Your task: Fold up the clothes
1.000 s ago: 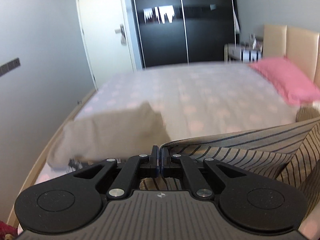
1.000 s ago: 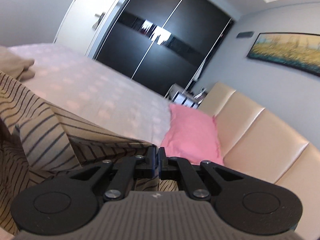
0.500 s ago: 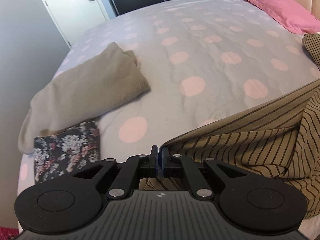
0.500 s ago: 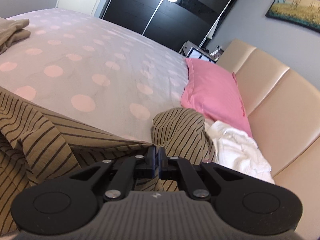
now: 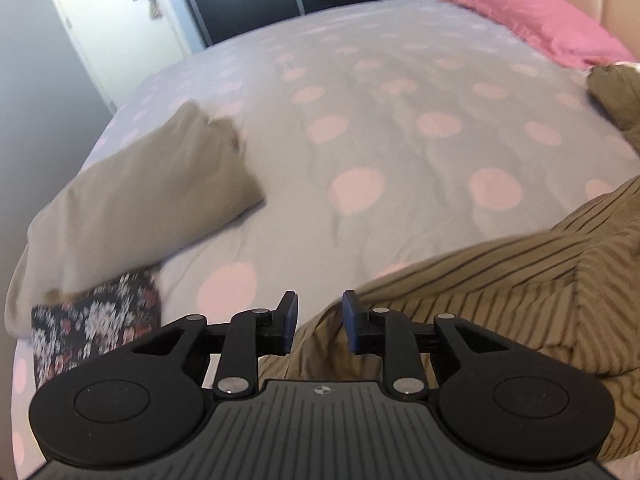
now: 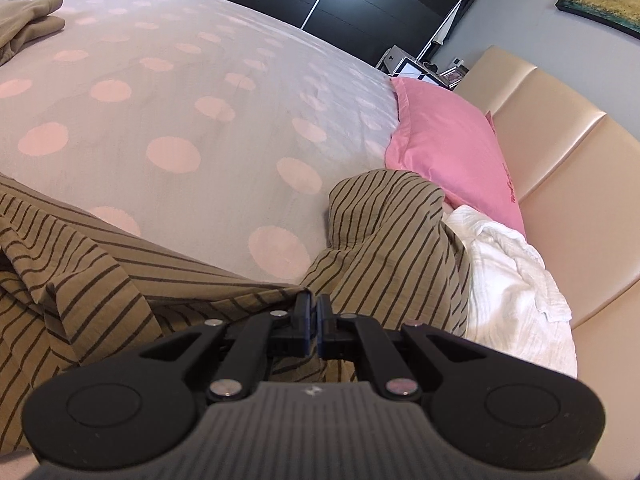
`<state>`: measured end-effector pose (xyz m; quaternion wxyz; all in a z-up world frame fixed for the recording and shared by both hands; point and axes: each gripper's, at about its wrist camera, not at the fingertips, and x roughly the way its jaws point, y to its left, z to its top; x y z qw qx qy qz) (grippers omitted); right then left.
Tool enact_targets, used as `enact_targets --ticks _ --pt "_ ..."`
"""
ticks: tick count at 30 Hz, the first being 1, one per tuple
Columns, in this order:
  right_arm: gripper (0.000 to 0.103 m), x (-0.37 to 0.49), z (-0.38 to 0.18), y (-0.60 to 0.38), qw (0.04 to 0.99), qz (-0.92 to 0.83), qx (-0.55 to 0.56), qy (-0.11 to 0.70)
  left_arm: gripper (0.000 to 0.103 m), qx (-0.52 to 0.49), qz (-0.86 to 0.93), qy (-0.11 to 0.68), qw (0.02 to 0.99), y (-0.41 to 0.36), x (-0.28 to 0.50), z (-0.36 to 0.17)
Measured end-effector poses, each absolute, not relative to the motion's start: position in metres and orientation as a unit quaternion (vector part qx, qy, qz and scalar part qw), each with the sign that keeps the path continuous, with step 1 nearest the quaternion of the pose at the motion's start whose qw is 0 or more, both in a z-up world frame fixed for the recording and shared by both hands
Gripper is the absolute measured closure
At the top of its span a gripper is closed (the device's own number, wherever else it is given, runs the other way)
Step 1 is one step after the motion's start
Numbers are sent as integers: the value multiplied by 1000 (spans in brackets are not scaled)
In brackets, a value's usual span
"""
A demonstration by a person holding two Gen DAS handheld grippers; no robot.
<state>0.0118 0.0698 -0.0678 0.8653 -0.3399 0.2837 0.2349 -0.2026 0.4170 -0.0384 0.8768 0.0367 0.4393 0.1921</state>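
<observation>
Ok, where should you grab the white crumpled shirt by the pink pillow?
Probably the loose edge of the white shirt nearest the headboard, coming from above. It's bunched, and its other side tucks against the striped garment, so that free raised fold looks easiest for the right hand-held gripper.

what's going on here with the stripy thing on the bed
A person with two handheld grippers is folding a brown striped garment on the polka-dot bed. The left gripper is open with the cloth edge between its jaws; the right gripper is shut on the garment. A folded beige garment lies nearby.
</observation>
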Motion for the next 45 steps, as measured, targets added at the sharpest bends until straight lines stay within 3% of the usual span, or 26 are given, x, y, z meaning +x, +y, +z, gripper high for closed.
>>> enact_targets --ticks 3,10,26,31,35,45 --pt "99 13 -70 71 864 236 -335 292 71 68 122 421 896 396 -192 -34" --pt "99 15 -72 72 863 238 -330 299 70 172 -62 442 878 351 -164 -60" --pt "99 22 -92 84 845 252 -353 312 71 262 -165 472 825 329 -145 -118" --pt "98 27 -98 81 841 249 -357 323 94 293 -194 484 802 313 -145 -132" --pt "99 27 -100 80 839 250 -360 321 102 286 -187 486 805 313 -144 -131" --pt "99 23 -89 78 851 247 -346 309 103 180 -118 439 873 348 -140 -70"
